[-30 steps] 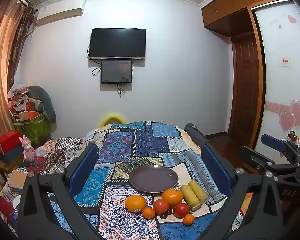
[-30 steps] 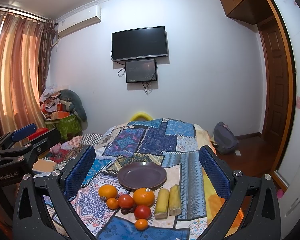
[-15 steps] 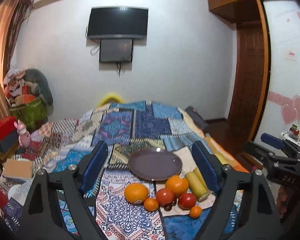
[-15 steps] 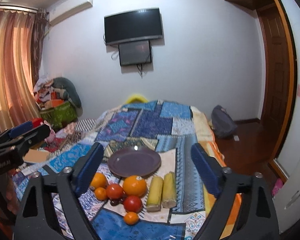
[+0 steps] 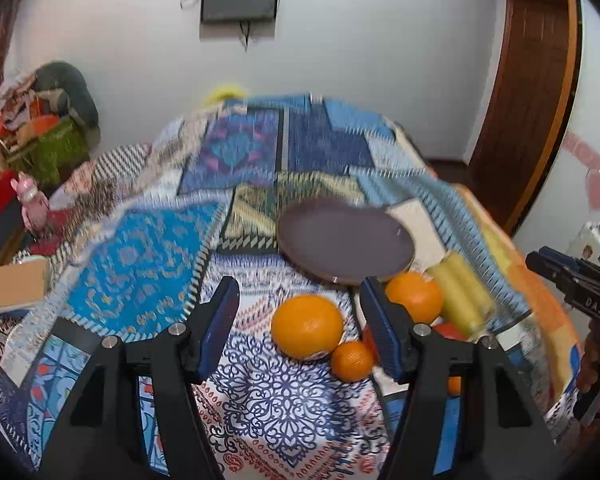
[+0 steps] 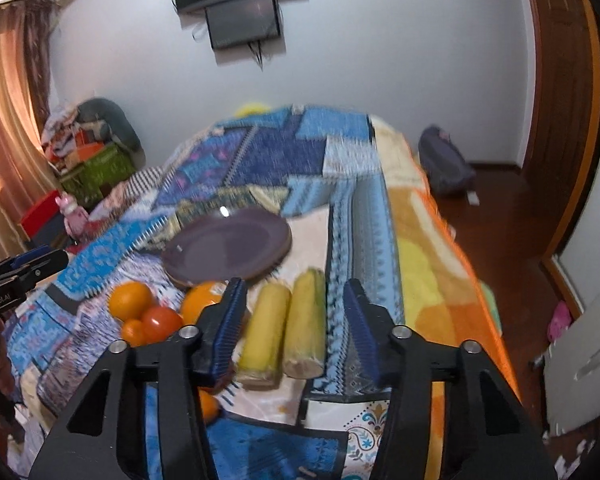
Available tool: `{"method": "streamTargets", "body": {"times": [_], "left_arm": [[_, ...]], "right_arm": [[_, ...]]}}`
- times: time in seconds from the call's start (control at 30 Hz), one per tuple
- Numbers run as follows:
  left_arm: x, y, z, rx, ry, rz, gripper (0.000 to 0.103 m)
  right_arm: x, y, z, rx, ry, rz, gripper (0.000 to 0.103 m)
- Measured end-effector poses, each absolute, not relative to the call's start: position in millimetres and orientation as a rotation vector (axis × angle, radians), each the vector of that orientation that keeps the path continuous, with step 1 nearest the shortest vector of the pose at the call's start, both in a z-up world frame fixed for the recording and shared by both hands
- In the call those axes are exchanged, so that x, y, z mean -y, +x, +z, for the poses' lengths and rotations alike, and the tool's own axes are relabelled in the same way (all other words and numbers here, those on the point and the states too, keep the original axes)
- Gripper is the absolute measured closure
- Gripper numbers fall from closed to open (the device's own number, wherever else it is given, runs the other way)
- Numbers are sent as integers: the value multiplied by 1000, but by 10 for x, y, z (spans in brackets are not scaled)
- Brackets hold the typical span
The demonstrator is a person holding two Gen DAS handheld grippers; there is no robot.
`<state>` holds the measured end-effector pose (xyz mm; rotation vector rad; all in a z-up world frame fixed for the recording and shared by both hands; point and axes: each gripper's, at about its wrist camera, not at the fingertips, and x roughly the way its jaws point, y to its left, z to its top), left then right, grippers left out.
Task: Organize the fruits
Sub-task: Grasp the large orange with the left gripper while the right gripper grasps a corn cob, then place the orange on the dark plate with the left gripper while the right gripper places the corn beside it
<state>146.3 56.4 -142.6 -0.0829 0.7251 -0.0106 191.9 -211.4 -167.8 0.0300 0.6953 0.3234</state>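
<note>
On the quilt [image 5: 148, 264], the plate [image 5: 344, 242] is set at 12 o'clock of the oranges [image 5: 307, 327], corn cobs [image 6: 284, 320] at their 3 o'clock.

Right gripper [image 6: 294, 320] spread wide above two corn cobs [image 6: 284, 326]; purple plate [image 6: 228, 244] beyond.

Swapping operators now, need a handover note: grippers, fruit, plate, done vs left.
Left gripper: open, empty, lined up on the big orange.
Right gripper: open, empty, framing two corn cobs.
Purple plate sits bare on the patchwork quilt, just behind the pile.
In front of it: second orange, small tangerine, tomato.
Done: nothing placed. Left: everything still to sort.
</note>
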Motion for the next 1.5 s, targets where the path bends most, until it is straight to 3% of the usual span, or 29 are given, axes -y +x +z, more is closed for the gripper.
{"method": "streamTargets", "body": {"times": [0.27, 1.0, 1.5], "left_arm": [[-615, 1796, -1851, -862, -116, -30, 40], [-526, 2203, -2268, -1016, -162, -109, 37], [-591, 2170, -2025, -947, -160, -87, 38]], "right_arm": [[2109, 2240, -2073, -838, 36, 342, 68], [1909, 2582, -2429, -938, -43, 360, 67], [1969, 2625, -2187, -878, -19, 371, 68]]}}
